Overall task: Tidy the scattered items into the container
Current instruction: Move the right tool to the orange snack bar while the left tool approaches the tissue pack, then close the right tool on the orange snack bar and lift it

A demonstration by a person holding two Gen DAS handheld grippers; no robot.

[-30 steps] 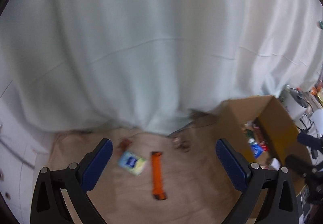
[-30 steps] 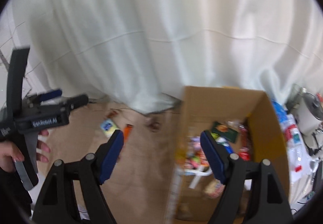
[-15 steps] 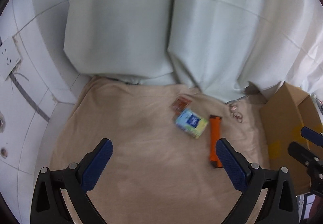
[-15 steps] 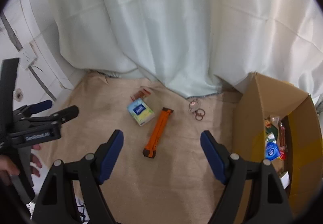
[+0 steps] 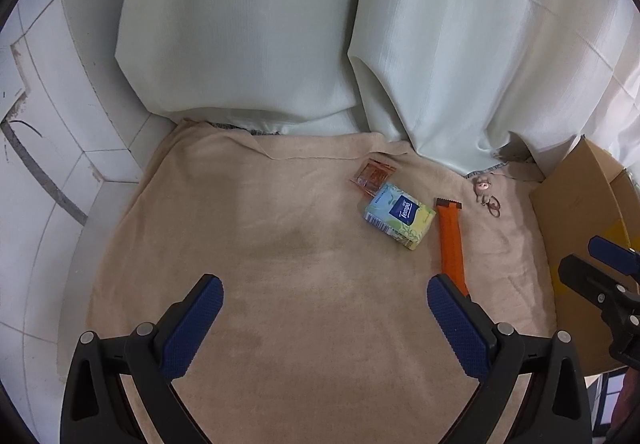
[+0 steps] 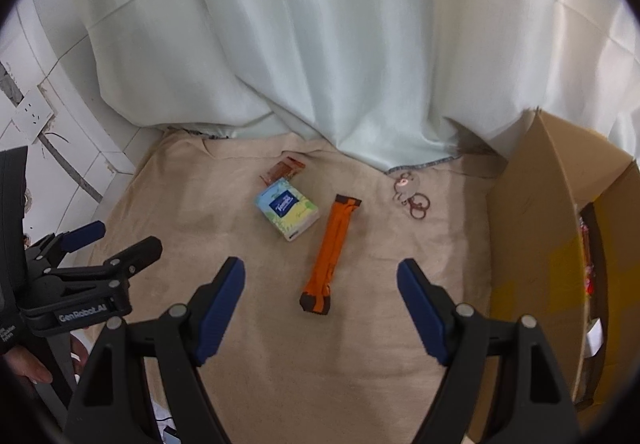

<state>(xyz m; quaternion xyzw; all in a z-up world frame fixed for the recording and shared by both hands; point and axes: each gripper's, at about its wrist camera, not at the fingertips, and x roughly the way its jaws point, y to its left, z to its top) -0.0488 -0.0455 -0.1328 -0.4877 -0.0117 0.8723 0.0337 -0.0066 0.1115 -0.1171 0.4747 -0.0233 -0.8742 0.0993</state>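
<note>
Both grippers, left (image 5: pixel 324 318) and right (image 6: pixel 320 302), hovered with jaws wide apart and empty over the towel (image 6: pixel 248 324), where tissue pack (image 6: pixel 287 210), orange tool (image 6: pixel 329 252) and keyring (image 6: pixel 410 192) lay loose beside the cardboard box (image 6: pixel 532 244), awaiting pickup.

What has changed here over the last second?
Both grippers, left and right, swung down from the curtain to face the beige cloth. Nothing was grabbed or released. The tissue pack, orange strap, keyring and cardboard box stayed put; both grippers remain open.
</note>
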